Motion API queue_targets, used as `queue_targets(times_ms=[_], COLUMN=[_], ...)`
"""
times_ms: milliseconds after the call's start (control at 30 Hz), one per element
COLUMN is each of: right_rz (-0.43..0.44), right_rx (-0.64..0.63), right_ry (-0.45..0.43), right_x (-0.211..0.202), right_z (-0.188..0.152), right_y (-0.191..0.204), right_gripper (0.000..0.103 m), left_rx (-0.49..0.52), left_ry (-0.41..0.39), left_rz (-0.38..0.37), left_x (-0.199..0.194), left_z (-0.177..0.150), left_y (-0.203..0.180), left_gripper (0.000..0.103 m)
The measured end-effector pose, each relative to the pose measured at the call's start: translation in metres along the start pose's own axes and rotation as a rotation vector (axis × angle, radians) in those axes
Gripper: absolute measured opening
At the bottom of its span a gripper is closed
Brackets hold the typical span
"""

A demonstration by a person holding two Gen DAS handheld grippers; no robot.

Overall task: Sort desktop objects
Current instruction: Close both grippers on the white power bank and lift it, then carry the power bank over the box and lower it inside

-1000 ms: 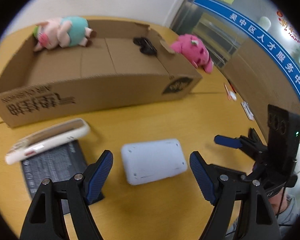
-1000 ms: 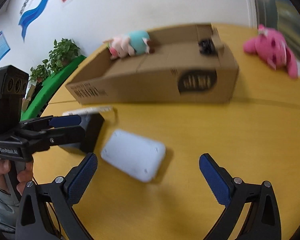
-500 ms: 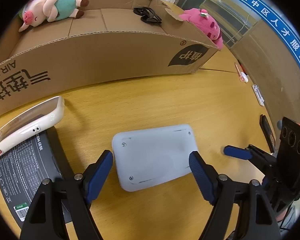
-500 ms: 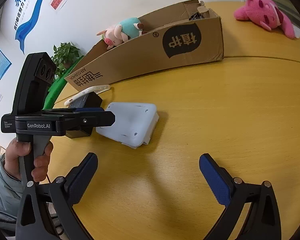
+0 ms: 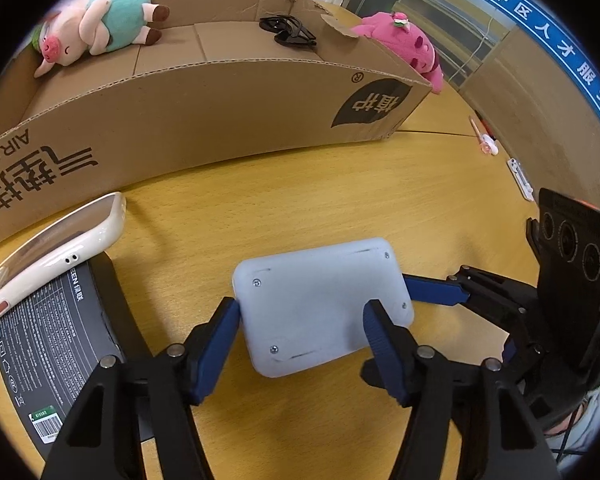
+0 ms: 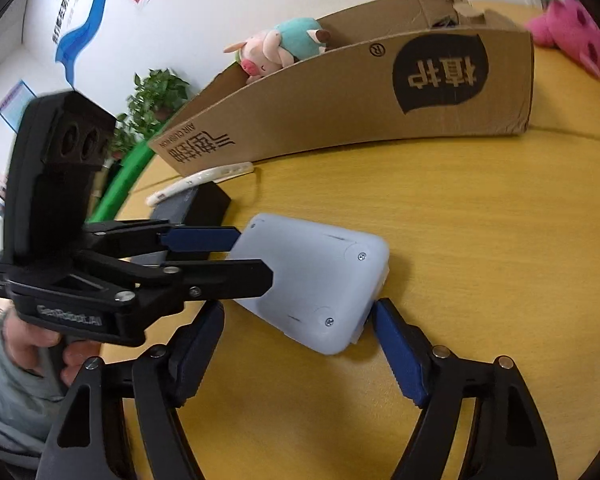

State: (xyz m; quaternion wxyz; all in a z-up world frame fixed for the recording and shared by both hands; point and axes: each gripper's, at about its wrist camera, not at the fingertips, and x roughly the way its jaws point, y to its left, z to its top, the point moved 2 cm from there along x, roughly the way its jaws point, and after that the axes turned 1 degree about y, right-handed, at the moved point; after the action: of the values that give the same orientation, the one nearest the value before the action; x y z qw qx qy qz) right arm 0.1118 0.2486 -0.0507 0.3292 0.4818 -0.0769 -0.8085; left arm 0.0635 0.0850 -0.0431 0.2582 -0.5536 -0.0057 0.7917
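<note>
A white rounded box (image 5: 320, 296) lies flat on the yellow table (image 5: 340, 184). My left gripper (image 5: 303, 309) is over its near-left end, jaws closing, and both blue pads touch the box's edges. In the right wrist view the left gripper's fingers (image 6: 204, 238) clamp the white box (image 6: 320, 276) at its left end. My right gripper (image 6: 298, 310) straddles the near end, jaws closing. Its right pad sits at the corner and its left pad stands a little off. One of its blue fingers (image 5: 432, 292) reaches the box's right edge.
Behind stands a long open cardboard box (image 5: 204, 120) holding a pig plush (image 5: 96, 28) and black glasses (image 5: 288, 32). A pink plush (image 5: 404, 44) lies past its right end. At the left, a cream-cased phone (image 5: 56, 248) rests on a black box (image 5: 52, 340).
Both grippers have come down onto the white box. The left jaws narrowed until the pads met it. The right gripper moved in from the right with its jaws narrowing.
</note>
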Motion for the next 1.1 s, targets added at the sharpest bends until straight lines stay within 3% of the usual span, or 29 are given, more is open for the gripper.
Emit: queue_targets(times_ms=[167,233,400,500,633,767,933,1100], right_rz=[-0.095,-0.099,-0.104,-0.097,-0.133,-0.175,-0.205,-0.182], right_rx=[-0.016,-0.005,-0.001,0.001,-0.027,-0.094,-0.171,-0.21], right_ry=[-0.029,-0.047,-0.111,-0.202,-0.363,-0.458,-0.535,-0.566], right_x=[0.0,-0.003,-0.006,-0.021,-0.057,-0.08,-0.093,-0.085], right_z=[-0.006,-0.009,-0.012,-0.003,0.028,0.063,0.106,0.155], right_y=[0.005,0.004,0.012,0.019,0.033,0.055,0.08,0.094], right_gripper=[0.068,0.065,0.061,0.058,0.056,0.056,0.056,0.056], left_rx=[-0.028,-0.041,-0.03,0.003,0.037,0.047,0.064,0.076], left_ry=[-0.047,-0.084,-0.187,-0.259,-0.346,-0.454,-0.561,-0.632], left_rz=[0.008,0.015,0.035,0.062,0.062,0.056,0.064,0.094], left_x=[-0.008,-0.016,-0.039,-0.061,-0.09,-0.122,-0.157,-0.186], left_z=[-0.009,-0.012,-0.008,0.001,0.021,0.042,0.073,0.107], left_y=[0.003,0.007,0.004,-0.003,-0.012,-0.015,-0.008,0.011], left_gripper=[0.051,0.039,0.039,0.039,0.039,0.039,0.039,0.039])
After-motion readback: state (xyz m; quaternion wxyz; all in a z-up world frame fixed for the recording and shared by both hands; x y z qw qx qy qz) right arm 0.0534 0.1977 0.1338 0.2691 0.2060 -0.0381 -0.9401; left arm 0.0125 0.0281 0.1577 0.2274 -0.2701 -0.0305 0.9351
